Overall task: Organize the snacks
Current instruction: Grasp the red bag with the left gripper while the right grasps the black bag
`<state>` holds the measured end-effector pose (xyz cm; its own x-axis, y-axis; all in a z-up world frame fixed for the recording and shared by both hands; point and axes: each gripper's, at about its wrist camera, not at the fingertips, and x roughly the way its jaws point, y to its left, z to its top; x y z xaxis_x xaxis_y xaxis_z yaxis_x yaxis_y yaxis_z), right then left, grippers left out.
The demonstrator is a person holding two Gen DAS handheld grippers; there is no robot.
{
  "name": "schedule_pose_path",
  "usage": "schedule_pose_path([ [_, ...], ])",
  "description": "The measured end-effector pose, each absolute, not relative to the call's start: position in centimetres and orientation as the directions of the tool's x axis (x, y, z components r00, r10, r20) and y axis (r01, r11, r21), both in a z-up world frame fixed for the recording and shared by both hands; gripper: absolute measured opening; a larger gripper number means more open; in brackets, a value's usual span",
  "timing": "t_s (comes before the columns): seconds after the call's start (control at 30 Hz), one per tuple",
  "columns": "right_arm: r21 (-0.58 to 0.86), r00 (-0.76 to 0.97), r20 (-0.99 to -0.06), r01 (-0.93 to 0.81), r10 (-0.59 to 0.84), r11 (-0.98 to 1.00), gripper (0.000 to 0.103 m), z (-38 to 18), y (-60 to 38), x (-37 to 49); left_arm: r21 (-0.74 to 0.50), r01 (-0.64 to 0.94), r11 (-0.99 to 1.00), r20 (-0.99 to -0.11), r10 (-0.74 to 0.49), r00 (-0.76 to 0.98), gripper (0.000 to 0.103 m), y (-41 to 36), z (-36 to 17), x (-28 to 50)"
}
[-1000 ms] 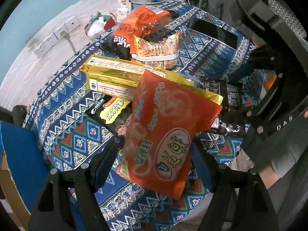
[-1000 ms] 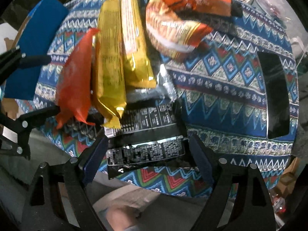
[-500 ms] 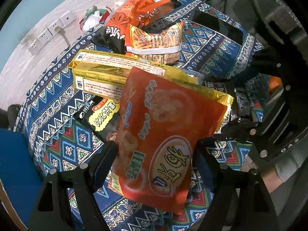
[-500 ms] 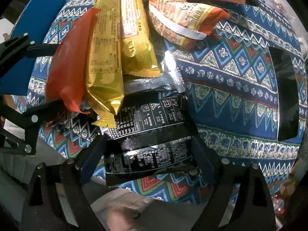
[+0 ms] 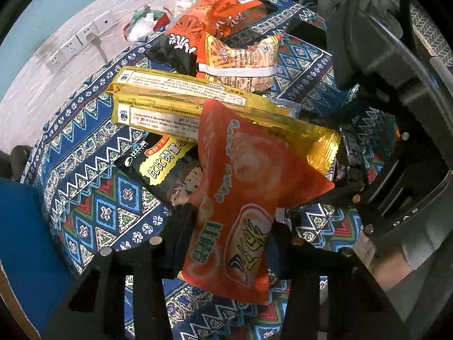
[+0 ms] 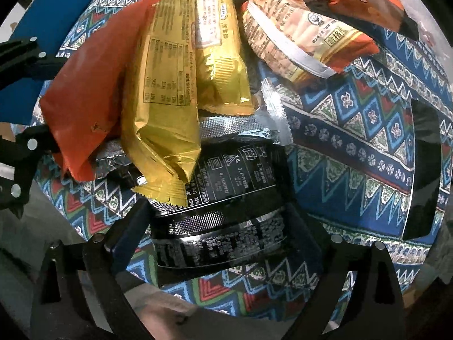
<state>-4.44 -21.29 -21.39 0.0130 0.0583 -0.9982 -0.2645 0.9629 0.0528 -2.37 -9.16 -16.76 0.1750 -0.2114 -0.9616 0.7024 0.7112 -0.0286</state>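
An orange snack bag (image 5: 249, 187) leans on two gold packets (image 5: 181, 96) in the middle of the patterned cloth (image 5: 93, 198). My left gripper (image 5: 230, 238) has its jaws closing, and the pads squeeze the lower half of this bag. In the right wrist view the same orange bag (image 6: 85, 90) shows at the left. My right gripper (image 6: 218, 235) points down with its jaws wide open on either side of a black packet (image 6: 226, 198). The pads stand just clear of the packet's edges. The gold packets (image 6: 167, 85) lie across its far end.
A black-and-yellow packet (image 5: 164, 164) lies under the gold ones. Farther back rest a biscuit-stick bag (image 5: 246, 62) and an orange-and-black bag (image 5: 215, 22). A flat black rectangle (image 6: 421, 170) lies on the cloth at right. A blue board (image 5: 25, 240) sits at left, wall sockets (image 5: 73, 45) behind.
The left jaws have drawn in onto the orange bag, which now bulges between them. The right gripper has come down closer over the black packet.
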Motion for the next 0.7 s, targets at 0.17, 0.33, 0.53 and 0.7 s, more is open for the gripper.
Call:
schedule_pose_path([
  [0.17,0.019,0.031,-0.999,-0.284,0.029,0.959,0.096,-22.6,-19.5,-4.9,-0.043,0.703,0.709,-0.959,-0.227,0.170,0.036,-9.1,-16.2,-2.6],
  [0.33,0.016,0.044,-0.999,-0.271,0.029,0.962,0.081,-21.6,-19.8,-5.1,-0.045,0.695,0.717,-0.957,-0.229,0.175,0.031,-8.7,-15.7,-2.9],
  [0.53,0.014,0.041,-0.999,-0.228,0.024,0.973,0.068,-20.3,-20.7,-5.9,-0.044,0.683,0.729,-0.955,-0.232,0.186,0.027,-8.0,-15.2,-3.3],
  [0.7,-0.011,0.068,-0.998,-0.204,0.003,0.979,0.067,-18.9,-21.6,-6.5,-0.032,0.674,0.738,-0.953,-0.226,0.203,0.022,-7.8,-14.2,-3.5],
])
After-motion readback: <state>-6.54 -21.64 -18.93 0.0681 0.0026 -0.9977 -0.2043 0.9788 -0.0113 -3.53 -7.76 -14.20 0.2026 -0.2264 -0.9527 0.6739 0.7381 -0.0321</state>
